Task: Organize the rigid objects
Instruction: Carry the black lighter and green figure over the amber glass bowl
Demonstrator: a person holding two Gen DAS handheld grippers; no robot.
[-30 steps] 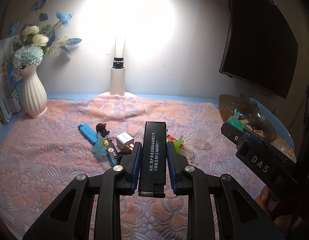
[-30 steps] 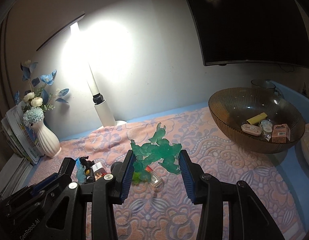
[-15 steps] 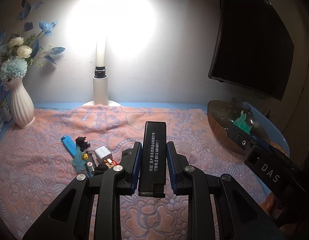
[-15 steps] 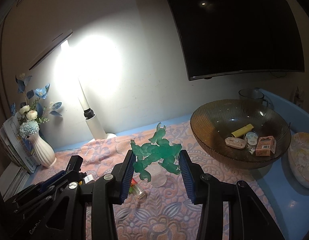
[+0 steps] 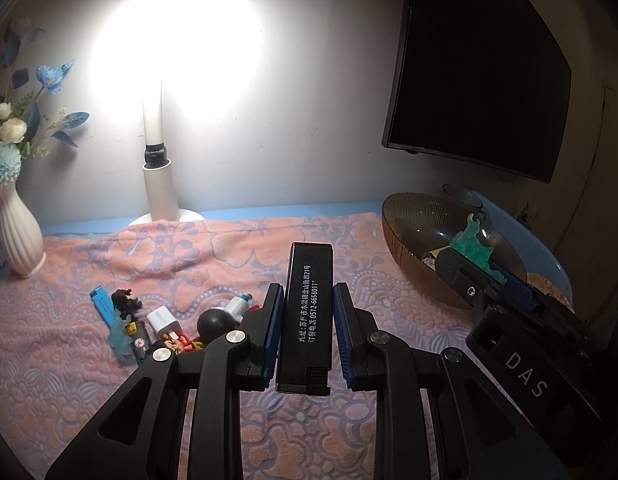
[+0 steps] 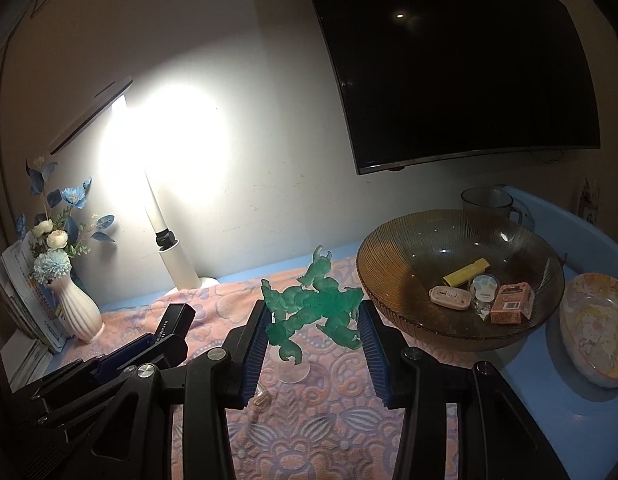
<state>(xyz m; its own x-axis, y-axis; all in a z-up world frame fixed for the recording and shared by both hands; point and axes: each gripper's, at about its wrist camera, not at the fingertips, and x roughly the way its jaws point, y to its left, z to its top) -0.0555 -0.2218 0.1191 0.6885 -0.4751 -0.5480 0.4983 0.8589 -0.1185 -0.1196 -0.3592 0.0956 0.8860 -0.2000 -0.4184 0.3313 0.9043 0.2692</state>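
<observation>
While above the towel (image 5: 109, 380), left tool (image 5: 308, 318) pinching black lighter (image 5: 308, 312), right tool (image 6: 313, 334) green figurine (image 6: 315, 306).

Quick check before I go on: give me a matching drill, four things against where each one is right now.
Things:
1. black bar
2. green figure
3. yellow bar
4. blue lighter

Places:
A. lying on the towel
B. in the right gripper
C. inside the bowl
D. in the left gripper

Pairs: 1-D, 2-B, 3-C, 4-A
</observation>
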